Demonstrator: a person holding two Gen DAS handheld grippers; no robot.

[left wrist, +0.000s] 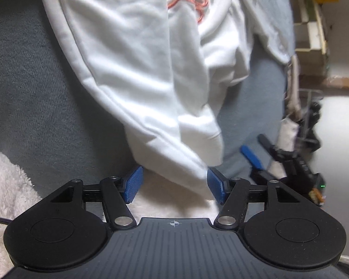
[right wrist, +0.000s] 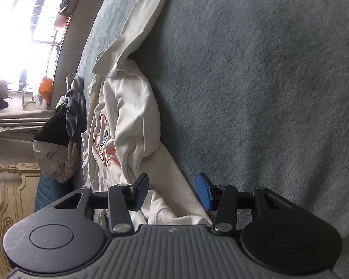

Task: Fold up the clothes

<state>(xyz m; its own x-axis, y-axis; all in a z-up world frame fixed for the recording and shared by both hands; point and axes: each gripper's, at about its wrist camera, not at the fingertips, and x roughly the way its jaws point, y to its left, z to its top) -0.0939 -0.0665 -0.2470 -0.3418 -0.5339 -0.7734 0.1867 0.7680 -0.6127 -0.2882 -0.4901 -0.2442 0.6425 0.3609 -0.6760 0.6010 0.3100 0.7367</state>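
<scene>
On the grey blanket [right wrist: 256, 74] the white sweatshirt [left wrist: 132, 69] is spread, crumpled. Its cuff is straddled by the left gripper [left wrist: 174, 183], hem by the right gripper [right wrist: 172, 191]; both are released, nothing pinched, probably lined up for regrasping.

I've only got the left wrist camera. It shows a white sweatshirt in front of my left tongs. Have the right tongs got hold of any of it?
Observer: No. In the right wrist view the right tongs stand open, pads off the cloth. A ribbed cuff of the white sweatshirt lies just under them.
Operator: Is anything lying past the sweatshirt on that side?
Observer: Yes, a heap of dark clothes sits at the far edge of the grey blanket, next to the sweatshirt.
Operator: Can you see more of the pink print?
Observer: A small black label sits inside the pink outline. Its lettering is too small to read.
</scene>
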